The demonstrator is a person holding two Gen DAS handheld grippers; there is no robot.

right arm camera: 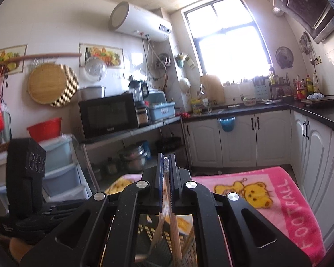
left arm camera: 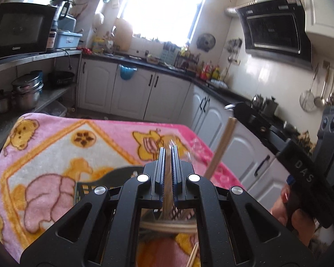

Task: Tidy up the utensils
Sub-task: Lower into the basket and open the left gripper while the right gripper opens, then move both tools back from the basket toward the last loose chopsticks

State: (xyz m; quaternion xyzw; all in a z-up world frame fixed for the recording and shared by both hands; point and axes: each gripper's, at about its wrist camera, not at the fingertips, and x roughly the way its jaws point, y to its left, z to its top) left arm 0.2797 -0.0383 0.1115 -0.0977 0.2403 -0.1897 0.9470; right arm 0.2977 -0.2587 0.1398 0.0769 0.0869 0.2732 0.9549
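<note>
My left gripper (left arm camera: 168, 150) is shut on a pair of wooden chopsticks (left arm camera: 167, 202) in a clear wrapper, held above a dark slotted basket (left arm camera: 100, 185) on the pink blanket (left arm camera: 55, 155). More chopsticks (left arm camera: 167, 225) lie bundled below it. My right gripper (right arm camera: 166, 159) is shut on a wrapped wooden chopstick pair (right arm camera: 175, 233) that hangs down over the basket (right arm camera: 153, 231). The right-hand chopsticks show as a slanted stick in the left wrist view (left arm camera: 221, 148), beside the right gripper's body (left arm camera: 311, 178).
The pink cartoon blanket (right arm camera: 278, 200) covers a small table. White cabinets (left arm camera: 133, 93) and a dark counter (right arm camera: 245, 109) run behind. A shelf with a microwave (right arm camera: 109, 115) and pots (left arm camera: 26, 91) stands at left. Loose chopstick tips (left arm camera: 193, 253) lie near the front.
</note>
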